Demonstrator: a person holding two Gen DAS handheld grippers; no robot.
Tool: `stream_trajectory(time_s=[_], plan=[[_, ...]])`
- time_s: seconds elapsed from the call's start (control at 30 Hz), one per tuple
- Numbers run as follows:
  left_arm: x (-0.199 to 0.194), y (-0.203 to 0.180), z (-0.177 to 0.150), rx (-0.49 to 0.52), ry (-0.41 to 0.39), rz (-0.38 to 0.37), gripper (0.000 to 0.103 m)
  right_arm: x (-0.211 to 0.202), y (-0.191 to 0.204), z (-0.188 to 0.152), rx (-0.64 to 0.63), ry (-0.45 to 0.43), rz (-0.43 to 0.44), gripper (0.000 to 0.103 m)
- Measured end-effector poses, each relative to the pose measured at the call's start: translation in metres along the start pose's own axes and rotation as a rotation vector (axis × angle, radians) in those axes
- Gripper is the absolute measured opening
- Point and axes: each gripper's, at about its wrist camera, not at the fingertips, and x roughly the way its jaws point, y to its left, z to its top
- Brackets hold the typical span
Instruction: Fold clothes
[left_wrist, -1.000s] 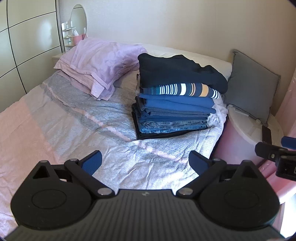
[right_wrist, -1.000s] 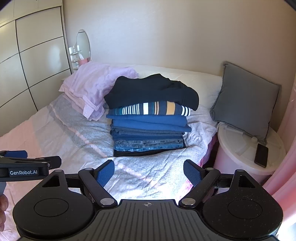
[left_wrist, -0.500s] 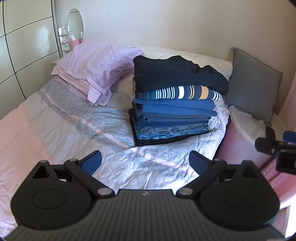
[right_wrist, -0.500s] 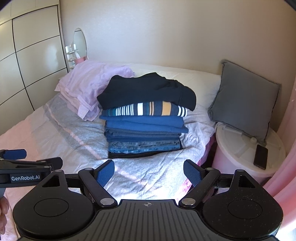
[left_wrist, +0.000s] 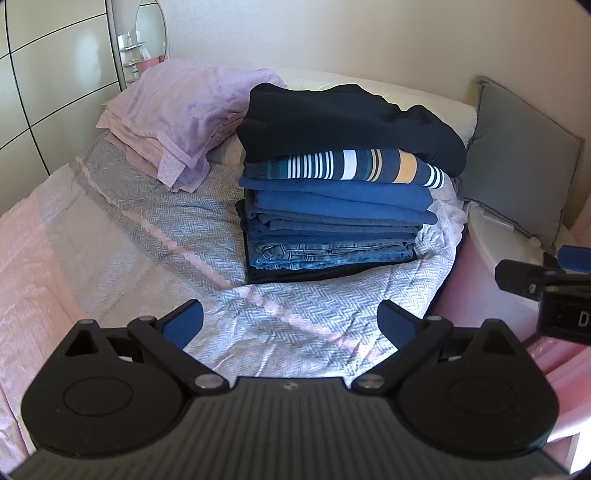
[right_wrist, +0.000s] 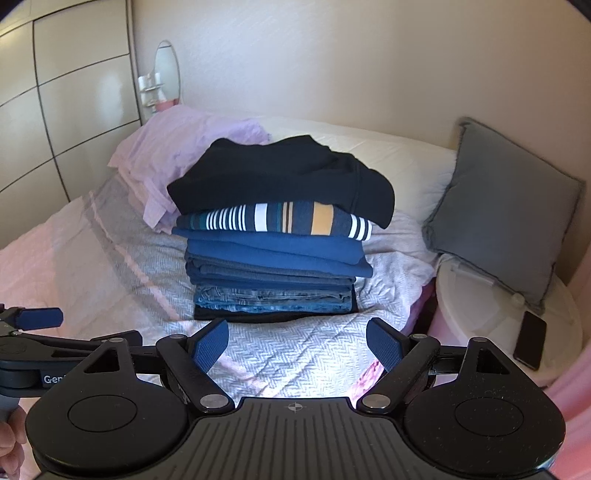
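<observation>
— What's nearest you?

— My left tool (left_wrist: 290, 323) and right tool (right_wrist: 297, 345), both spread wide with nothing in them, above the bed (left_wrist: 155, 236).

— And the clothes?

— A folded stack (right_wrist: 277, 254) on the bedspread, black top (left_wrist: 343, 122) uppermost. The bottom dark layer I can't identify. A phone (right_wrist: 530, 345) lies on the side desk (right_wrist: 491, 314).

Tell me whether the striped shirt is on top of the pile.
No, a dark navy garment lies over the striped shirt.

Bedroom: bed (left_wrist: 155, 236), pillows (left_wrist: 184, 107), wardrobe (right_wrist: 66, 92)
</observation>
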Motion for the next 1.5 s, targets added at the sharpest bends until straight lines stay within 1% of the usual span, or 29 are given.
stream_trajectory(time_s=[0.2, 0.33, 0.47, 0.6, 0.8, 0.97, 1.5], plan=[[0.005, -0.019, 0.001, 0.0, -0.013, 0.025, 0.099, 0.013, -0.022, -0.003, -0.001, 0.02, 0.045, 0.085], [0.008, -0.032, 0.001, 0.021, -0.011, 0.024, 0.099, 0.017, -0.035, -0.006, 0.013, 0.023, 0.058, 0.085], [0.01, -0.04, 0.0, 0.03, -0.006, 0.013, 0.099, 0.017, -0.045, -0.01, 0.046, 0.027, 0.057, 0.085], [0.01, -0.042, -0.001, 0.026, -0.01, 0.009, 0.099, 0.015, -0.049, -0.013, 0.054, 0.026, 0.052, 0.085], [0.009, -0.036, -0.003, 0.012, -0.013, 0.017, 0.099, 0.009, -0.045, -0.016, 0.049, -0.004, 0.051, 0.085], [0.006, -0.031, -0.005, 0.017, -0.036, 0.021, 0.099, 0.004, -0.037, -0.02, 0.045, -0.029, 0.066, 0.085], [-0.004, -0.021, -0.011, 0.01, -0.055, 0.011, 0.099, -0.005, -0.02, -0.023, 0.035, -0.023, 0.068, 0.085]])
